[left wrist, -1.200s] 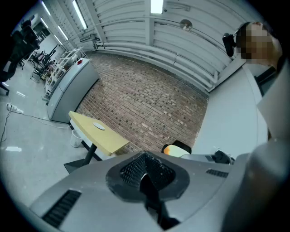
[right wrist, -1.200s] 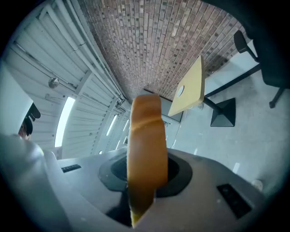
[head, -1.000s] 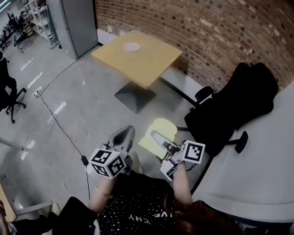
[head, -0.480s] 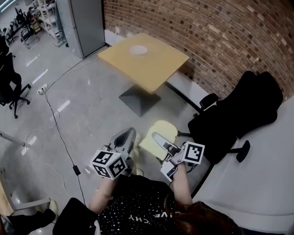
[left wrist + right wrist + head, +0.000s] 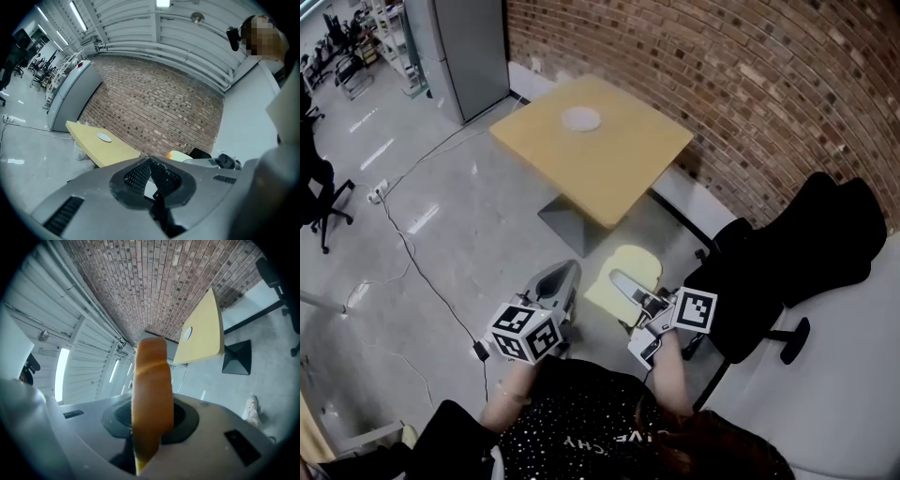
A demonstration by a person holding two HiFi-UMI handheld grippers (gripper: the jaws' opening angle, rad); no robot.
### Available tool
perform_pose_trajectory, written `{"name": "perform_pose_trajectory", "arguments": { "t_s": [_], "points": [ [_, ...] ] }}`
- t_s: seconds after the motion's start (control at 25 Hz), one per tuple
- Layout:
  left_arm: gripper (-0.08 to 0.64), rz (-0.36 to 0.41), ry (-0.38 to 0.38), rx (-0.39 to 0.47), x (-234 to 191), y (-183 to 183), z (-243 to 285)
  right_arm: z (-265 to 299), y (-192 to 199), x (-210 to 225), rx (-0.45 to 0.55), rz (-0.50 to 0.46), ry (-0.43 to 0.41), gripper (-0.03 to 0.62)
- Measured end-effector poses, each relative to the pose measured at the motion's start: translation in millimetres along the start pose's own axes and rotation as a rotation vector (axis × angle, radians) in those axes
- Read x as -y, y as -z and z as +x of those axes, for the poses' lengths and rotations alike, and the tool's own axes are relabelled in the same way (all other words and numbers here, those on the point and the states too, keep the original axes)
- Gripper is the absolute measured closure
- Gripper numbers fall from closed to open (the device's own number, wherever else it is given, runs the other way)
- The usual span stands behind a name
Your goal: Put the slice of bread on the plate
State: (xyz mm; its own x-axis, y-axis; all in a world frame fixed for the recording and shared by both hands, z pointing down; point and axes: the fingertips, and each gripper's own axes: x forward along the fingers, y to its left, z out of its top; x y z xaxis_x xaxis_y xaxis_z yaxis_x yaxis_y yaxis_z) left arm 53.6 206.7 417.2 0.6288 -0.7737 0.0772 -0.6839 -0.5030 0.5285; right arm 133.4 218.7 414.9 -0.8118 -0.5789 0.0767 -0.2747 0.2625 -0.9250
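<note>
**One slice clamped, plate well ahead**

Much of the right gripper [image 5: 151, 417] is covered in its own view. The slice of bread [image 5: 151, 380] stands edge-on down the middle, so only its brown crust shows, and it covers the pads' inner faces. Its lower end drops into the gripper's dark throat and cannot be followed. The jaws are closed on the slice from both sides. The head view shows the pale face of the bread sticking forward and upward past the jaw tips, with one jaw lying across its near part.

The left gripper [image 5: 150, 160] has its ribbed tips pressed together with nothing between them. Its own grey body fills the lower half of its view.

The plate [image 5: 580, 119] is small and pale, and too distant to show any detail. It sits on the yellow table [image 5: 619, 173] by the brick wall [image 5: 750, 75], well apart from the bread and ahead of both grippers. The bread hangs in the air over the grey floor [image 5: 459, 244], not over the table. The table's foot is partly hidden under the tabletop. A black office chair [image 5: 778, 258] stands to the right of the grippers. Its seat is lost in a dark mass, so I cannot tell whether something is draped over it.
</note>
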Motion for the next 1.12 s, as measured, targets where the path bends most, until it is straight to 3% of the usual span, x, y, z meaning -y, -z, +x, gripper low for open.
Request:
{"name": "perform_pose_trajectory", "arguments": {
  "t_s": [0.32, 0.8, 1.12],
  "points": [
    [0.549, -0.044, 0.038, -0.026, -53, -43, 79, 63, -69, 18, -0.003, 0.011, 0.036, 0.494],
    [0.549, -0.033, 0.039, -0.036, -139, -101, 173, 160, -166, 54, -0.008, 0.015, 0.042, 0.494],
    [0.549, -0.050, 0.035, -0.045, -172, -107, 183, 200, -171, 62, -0.038, 0.017, 0.040, 0.494]
  ]
}}
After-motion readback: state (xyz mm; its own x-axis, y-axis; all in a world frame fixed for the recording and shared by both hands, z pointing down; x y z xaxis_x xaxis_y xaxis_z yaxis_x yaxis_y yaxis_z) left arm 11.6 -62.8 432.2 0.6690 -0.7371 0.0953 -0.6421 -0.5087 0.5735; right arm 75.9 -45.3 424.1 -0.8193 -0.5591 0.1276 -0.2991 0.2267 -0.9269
